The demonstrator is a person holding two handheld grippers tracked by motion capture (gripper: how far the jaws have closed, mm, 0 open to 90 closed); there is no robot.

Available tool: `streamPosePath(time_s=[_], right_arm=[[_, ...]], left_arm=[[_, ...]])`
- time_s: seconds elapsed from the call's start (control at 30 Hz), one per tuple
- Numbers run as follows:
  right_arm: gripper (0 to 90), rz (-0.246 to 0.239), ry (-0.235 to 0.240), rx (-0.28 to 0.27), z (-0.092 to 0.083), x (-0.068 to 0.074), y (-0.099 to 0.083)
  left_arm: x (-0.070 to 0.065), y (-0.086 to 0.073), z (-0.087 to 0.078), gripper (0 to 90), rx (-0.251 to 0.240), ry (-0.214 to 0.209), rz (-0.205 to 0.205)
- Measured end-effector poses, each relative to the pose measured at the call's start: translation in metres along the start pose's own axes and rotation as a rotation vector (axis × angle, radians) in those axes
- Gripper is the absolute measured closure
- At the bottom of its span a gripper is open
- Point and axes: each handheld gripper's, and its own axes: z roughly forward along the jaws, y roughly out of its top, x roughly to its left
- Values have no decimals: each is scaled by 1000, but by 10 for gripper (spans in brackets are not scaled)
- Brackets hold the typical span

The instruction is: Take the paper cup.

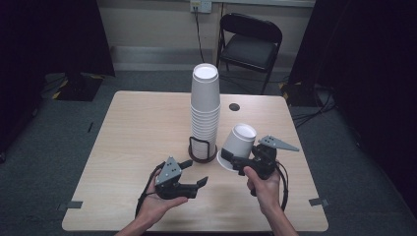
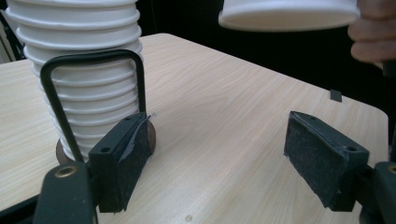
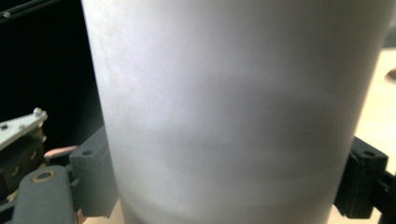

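A tall stack of upturned white paper cups [image 1: 205,105] stands in a black wire holder [image 1: 202,147] at the middle of the wooden table [image 1: 137,128]. My right gripper [image 1: 235,160] is shut on a single white cup [image 1: 237,145], which it holds tilted, bottom up, just right of the holder. In the right gripper view that cup [image 3: 233,102] sits between both pads [image 3: 93,177]. My left gripper [image 1: 196,172] rests open in a palm in front of the holder. Its jaws [image 2: 224,163] have nothing between them, the stack [image 2: 84,70] is beside the left pad, and the held cup's rim [image 2: 287,14] hangs above.
A black folding chair [image 1: 251,42] stands behind the table. A dark round hole [image 1: 234,106] lies in the tabletop right of the stack. Grey tape marks [image 1: 74,204] sit near the front corners. Dark curtains flank both sides.
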Motion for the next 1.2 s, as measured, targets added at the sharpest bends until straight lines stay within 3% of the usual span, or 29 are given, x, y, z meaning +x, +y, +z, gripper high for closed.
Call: streamPosePath(time_s=[0.07, 0.33, 0.5, 0.63, 0.73, 0.83, 1.2], right_arm=[[141, 39, 22, 12, 2, -1, -13], [142, 80, 55, 43, 3, 4, -41], [142, 120, 76, 43, 5, 6, -47], [143, 227, 143, 53, 10, 7, -55], [143, 254, 159, 53, 11, 7, -57], [143, 321, 184, 59, 13, 8, -61], [142, 379, 228, 84, 19, 12, -68]], left_arm=[[-2, -1, 2, 228, 8, -3, 10], [-8, -6, 6, 257, 12, -12, 38], [-12, -6, 8, 282, -10, -14, 50], [-14, -9, 11, 303, -15, -10, 63], [-15, -11, 12, 320, -15, -3, 73], [-16, -10, 12, 339, -30, 14, 83], [-15, -11, 12, 386, -45, 28, 93]])
